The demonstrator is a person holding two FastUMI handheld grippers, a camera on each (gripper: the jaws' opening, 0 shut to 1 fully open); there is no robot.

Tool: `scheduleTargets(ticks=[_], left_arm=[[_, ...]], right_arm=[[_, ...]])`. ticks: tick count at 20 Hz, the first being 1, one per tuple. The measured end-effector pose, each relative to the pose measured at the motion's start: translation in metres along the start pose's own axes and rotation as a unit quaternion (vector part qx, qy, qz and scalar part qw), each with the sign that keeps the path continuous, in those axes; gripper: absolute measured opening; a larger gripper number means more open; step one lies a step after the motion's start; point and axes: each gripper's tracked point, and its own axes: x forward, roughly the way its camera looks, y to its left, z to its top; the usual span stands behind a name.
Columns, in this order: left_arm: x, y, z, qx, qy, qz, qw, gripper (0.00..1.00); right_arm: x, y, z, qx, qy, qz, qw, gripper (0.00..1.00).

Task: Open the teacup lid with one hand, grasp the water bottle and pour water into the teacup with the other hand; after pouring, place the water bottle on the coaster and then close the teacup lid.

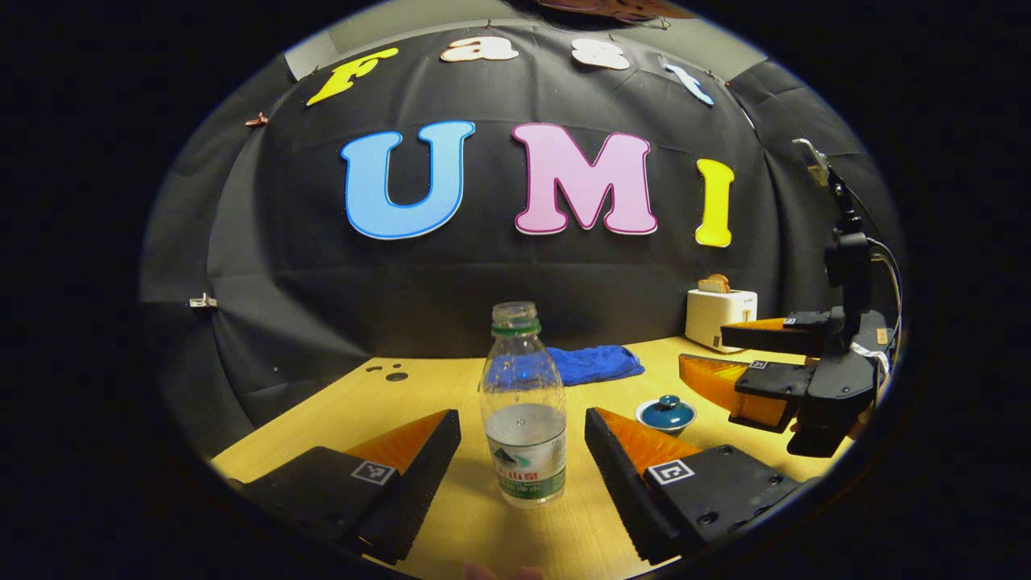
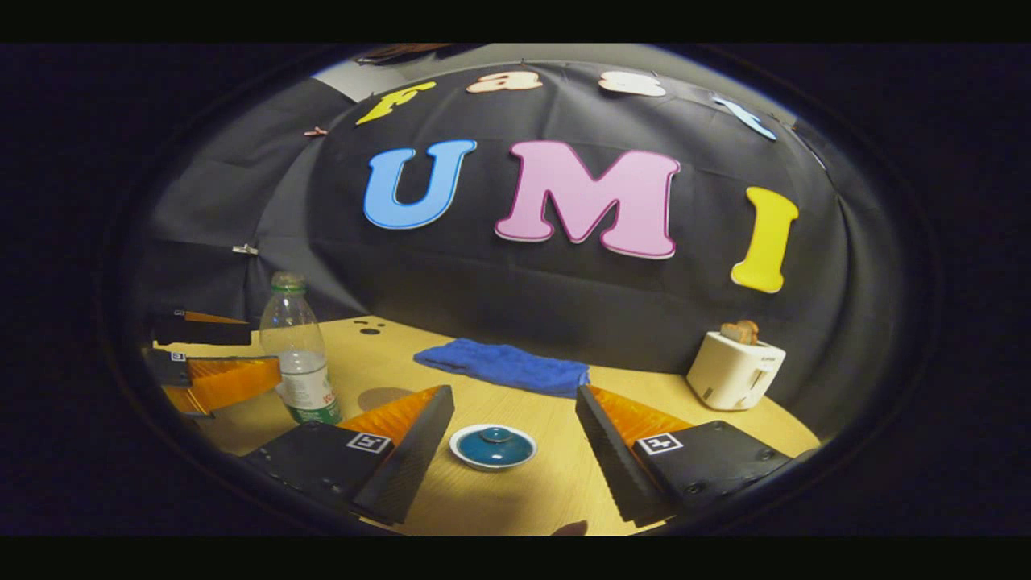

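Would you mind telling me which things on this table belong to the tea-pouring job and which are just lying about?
For the job:
- water bottle, cap off, between the open left claw
- lidded teacup, ahead of the open right claw
- coaster, by the bottle

Just lying about:
- blue cloth
- toaster

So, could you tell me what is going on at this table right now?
A person holds a gripper in each hand over a wooden table. The left gripper is open, its fingers on either side of an upright, uncapped water bottle without touching it. The right gripper is open in front of the teacup, whose lid is on. Nothing is grasped yet. A blue cloth and a toaster sit at the back.
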Motion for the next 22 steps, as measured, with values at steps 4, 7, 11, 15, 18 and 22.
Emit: scheduleTargets(ticks=[4,7,11,15,18,22], left_arm=[[0.006,0.001,-0.008,-0.003,0.002,-0.001,1.0,0.98],[0.011,0.0,-0.015,-0.006,0.005,-0.002,1.0,0.98],[0.014,-0.001,-0.02,-0.006,0.009,-0.003,1.0,0.98],[0.016,-0.002,-0.025,-0.005,0.014,-0.003,1.0,0.97],[0.017,-0.003,-0.028,-0.006,0.018,-0.003,1.0,0.98],[0.023,-0.008,-0.03,-0.003,0.02,-0.003,1.0,0.98]], right_arm=[[0.024,0.001,-0.025,-0.012,0.026,0.012,1.0,0.75],[0.037,0.006,-0.045,-0.011,0.056,0.027,0.998,0.76],[0.044,0.008,-0.061,-0.006,0.083,0.034,0.996,0.56],[0.047,0.012,-0.061,0.003,0.087,0.042,0.995,0.47],[0.05,0.013,-0.06,0.01,0.082,0.046,0.995,0.37],[0.049,0.013,-0.056,0.029,0.076,0.054,0.995,0.22]])
